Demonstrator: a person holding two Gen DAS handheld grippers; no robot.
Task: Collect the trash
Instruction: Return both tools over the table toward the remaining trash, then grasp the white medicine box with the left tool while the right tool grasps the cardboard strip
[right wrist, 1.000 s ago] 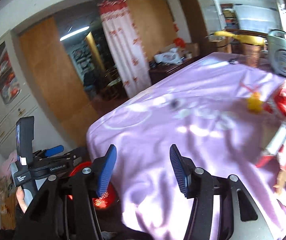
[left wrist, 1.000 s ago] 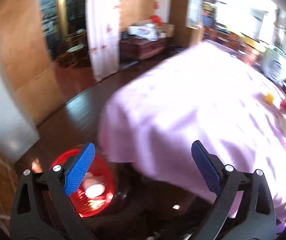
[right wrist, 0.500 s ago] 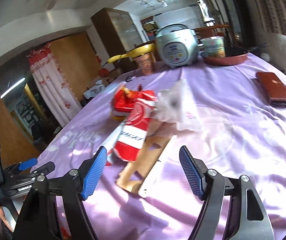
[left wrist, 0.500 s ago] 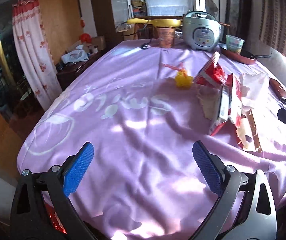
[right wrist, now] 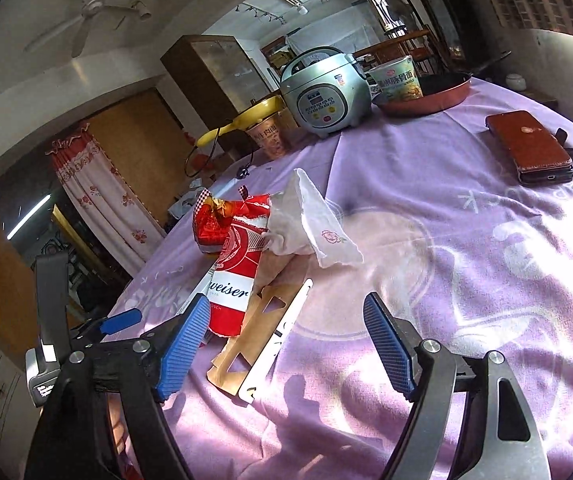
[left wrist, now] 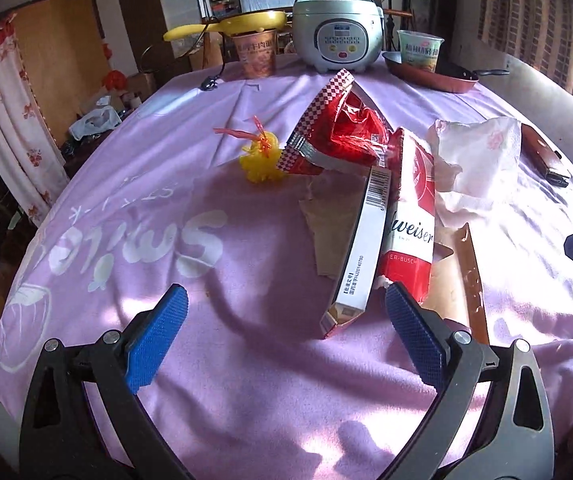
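Two grippers, both spread wide and holding nothing: your left gripper (left wrist: 282,316) hangs over the near edge of the cloth (left wrist: 126,200), your right gripper (right wrist: 286,332) just short of the pile. The trash lies in a loose heap mid-table: a red carton (left wrist: 408,216) with its white side panel tilted up toward you, a crumpled red wrapper (left wrist: 338,132) behind it, a yellow wrapper (left wrist: 260,162) to the left, a napkin (left wrist: 478,160) to the right, and flat cardboard (right wrist: 260,328) underneath.

Most of the risk, as I judge it, comes from how these pieces overlap. The carton rests on the cardboard and leans against the wrapper, so if you close on its near end you may drag the others along and shed them off the table edge. The cardboard lies flat on soft cloth; come down on it squarely and your fingers could pinch cloth as well, pulling it and shifting the cooker (right wrist: 322,88), pan (right wrist: 426,96) and noodle cups behind. The napkin is limp and may slip from a shallow bite.

Mind the phone (right wrist: 530,148) to your right; it is not trash, and it sits well apart from the heap, so keep your right sweep short. Your two tools are also close together here, and reaching for the same piece could knock them.
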